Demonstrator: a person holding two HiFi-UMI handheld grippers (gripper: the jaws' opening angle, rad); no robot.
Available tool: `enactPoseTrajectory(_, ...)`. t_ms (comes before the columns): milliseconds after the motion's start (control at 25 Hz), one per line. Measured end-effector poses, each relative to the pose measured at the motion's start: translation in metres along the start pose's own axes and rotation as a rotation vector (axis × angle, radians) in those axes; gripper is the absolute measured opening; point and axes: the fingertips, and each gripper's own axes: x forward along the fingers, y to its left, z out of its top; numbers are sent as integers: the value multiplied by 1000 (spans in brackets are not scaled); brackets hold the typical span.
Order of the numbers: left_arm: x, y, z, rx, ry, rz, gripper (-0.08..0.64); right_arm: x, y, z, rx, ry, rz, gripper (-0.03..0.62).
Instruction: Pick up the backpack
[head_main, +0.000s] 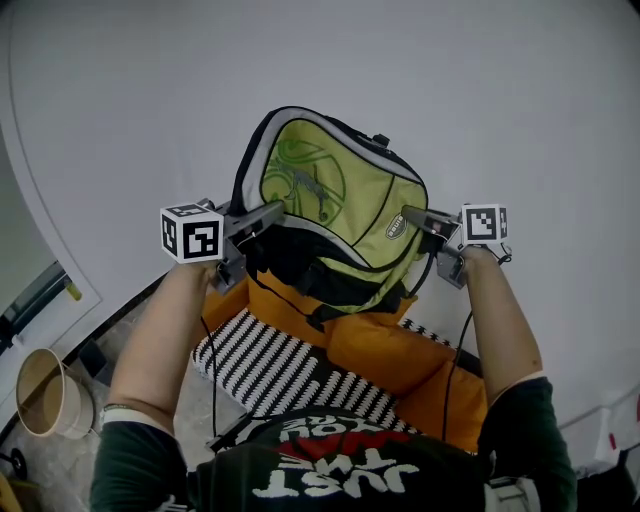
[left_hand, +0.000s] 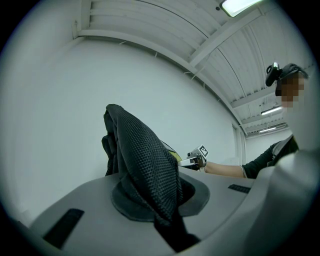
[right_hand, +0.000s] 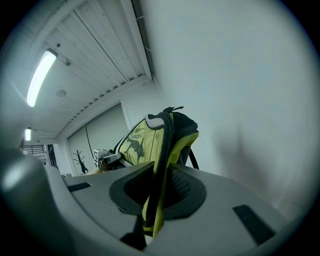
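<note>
Together, left gripper (head_main: 268, 214) and right gripper (head_main: 415, 218) clench one rounded lime backpack (head_main: 330, 195), jaws gripping coarse black mesh and green piping.

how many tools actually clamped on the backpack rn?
2. The left tool is shut on black mesh on the left side of the backpack; the right tool is shut on its green-and-black edge at the right side. Neither is hidden.

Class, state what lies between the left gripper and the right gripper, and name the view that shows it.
The green and black backpack fills the stretch between left gripper and right gripper, each shut on it; the head view shows this.
</note>
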Motion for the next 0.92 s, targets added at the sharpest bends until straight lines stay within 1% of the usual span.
enactPoseTrajectory(120, 1, 3, -2, 1, -1, 3, 57, 2, -6, -2, -2, 4, -20, 61)
enactPoseTrajectory(240, 1, 2, -2, 0, -2, 1, 57, 2, -3, -1, -9, 2, 1, 61)
enactPoseTrajectory(680, 2, 1, -1, -1, -1, -3, 57, 1, -2, 0, -19, -4, 4, 60)
enactPoseTrajectory(840, -1, -3, 1, -1, -3, -4, 57, 1, 9, 1, -29, -2, 42, 60)
enactPoseTrajectory(920, -2, -4, 2, 0, -4, -4, 57, 0, 7, 1, -28, 0, 26, 60)
